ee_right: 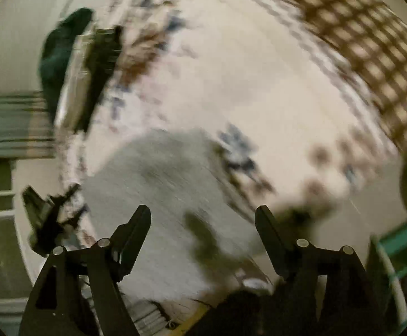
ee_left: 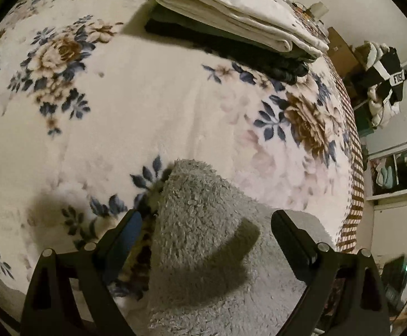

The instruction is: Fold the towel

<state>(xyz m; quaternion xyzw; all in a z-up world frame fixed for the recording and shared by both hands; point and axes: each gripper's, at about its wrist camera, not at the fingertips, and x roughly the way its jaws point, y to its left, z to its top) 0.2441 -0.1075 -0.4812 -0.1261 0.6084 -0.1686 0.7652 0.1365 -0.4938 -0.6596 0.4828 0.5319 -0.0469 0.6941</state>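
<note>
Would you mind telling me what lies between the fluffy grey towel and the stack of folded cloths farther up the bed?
Only bare floral blanket separates the fluffy grey towel from the stack of folded cloths, seen in the left wrist view.

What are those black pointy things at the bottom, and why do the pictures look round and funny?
Those are claws a person holds, one in each hand. A small camera on each looks along its two fingers, and its wide lens bends the picture.

One picture is from the left claw, the other from the right claw, which is blurry from moving. Both claws are open and hold nothing.

Below lies a flowery blanket. A fluffy grey towel sits between the left claw's fingers, waiting to be folded. Farther back is a pile of folded cloths.
</note>
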